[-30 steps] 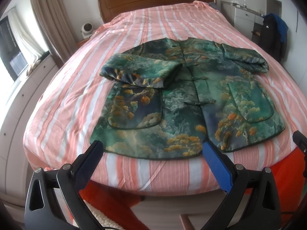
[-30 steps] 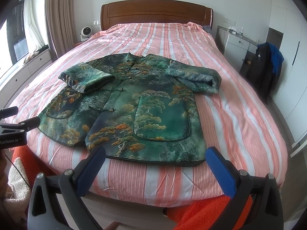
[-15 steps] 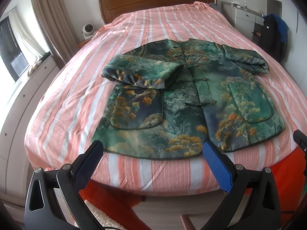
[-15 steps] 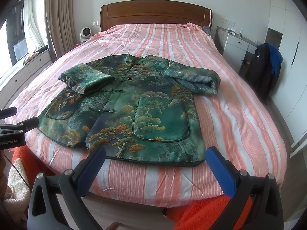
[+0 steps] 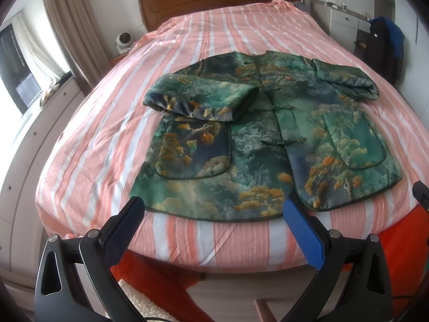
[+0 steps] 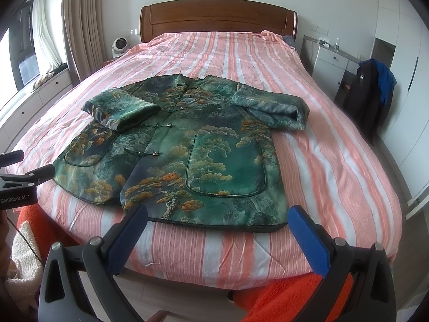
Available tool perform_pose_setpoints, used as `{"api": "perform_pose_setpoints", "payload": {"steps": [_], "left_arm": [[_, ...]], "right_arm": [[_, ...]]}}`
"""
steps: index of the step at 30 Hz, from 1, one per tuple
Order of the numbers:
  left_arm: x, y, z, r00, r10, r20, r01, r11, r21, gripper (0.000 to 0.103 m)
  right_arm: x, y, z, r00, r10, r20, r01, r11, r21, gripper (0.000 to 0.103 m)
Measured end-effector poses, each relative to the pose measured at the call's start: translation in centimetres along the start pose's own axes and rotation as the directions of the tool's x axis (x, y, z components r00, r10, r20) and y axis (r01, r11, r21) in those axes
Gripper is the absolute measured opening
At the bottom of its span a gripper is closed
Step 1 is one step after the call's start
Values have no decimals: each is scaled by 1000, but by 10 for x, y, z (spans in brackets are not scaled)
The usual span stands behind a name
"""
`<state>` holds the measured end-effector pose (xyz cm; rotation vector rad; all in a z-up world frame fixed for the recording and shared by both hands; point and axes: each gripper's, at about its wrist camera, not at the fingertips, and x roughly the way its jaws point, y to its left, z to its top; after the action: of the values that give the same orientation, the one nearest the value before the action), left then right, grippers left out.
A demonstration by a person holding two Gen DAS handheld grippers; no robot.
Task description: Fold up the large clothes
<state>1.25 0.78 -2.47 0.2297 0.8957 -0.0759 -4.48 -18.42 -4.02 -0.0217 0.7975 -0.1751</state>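
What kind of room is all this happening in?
Almost certainly a home bedroom. A large bed with a pink-and-white striped cover and brown wooden headboard fills the room, white drawer cabinets stand beside it, and beige curtains hang at the window.

R wrist view: jacket (image 6: 171,150) flat on bed (image 6: 335,161), R gripper (image 6: 217,221) at foot end.

Green/orange print jacket lies front up, closed w/ frog fasteners, collar toward headboard (image 6: 218,17); both sleeves folded in over chest, two patch pockets showing. R gripper jaws spread wide, empty, above bed's near edge just short of jacket hem. L gripper (image 6: 26,169) at left edge of frame, beside jacket's lower corner; jaw state not readable. Dark coat (image 6: 367,99) hangs at right by white cabinets.
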Motion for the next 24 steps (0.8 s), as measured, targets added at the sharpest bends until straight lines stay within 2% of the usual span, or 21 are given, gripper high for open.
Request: {"api": "perform_pose_setpoints", "payload": {"steps": [24], "left_arm": [[0,0,1,1000,0,-1,0,1000,1,103]], "right_arm": [[0,0,-2,1000,2,0,-2,1000,3,103]]}}
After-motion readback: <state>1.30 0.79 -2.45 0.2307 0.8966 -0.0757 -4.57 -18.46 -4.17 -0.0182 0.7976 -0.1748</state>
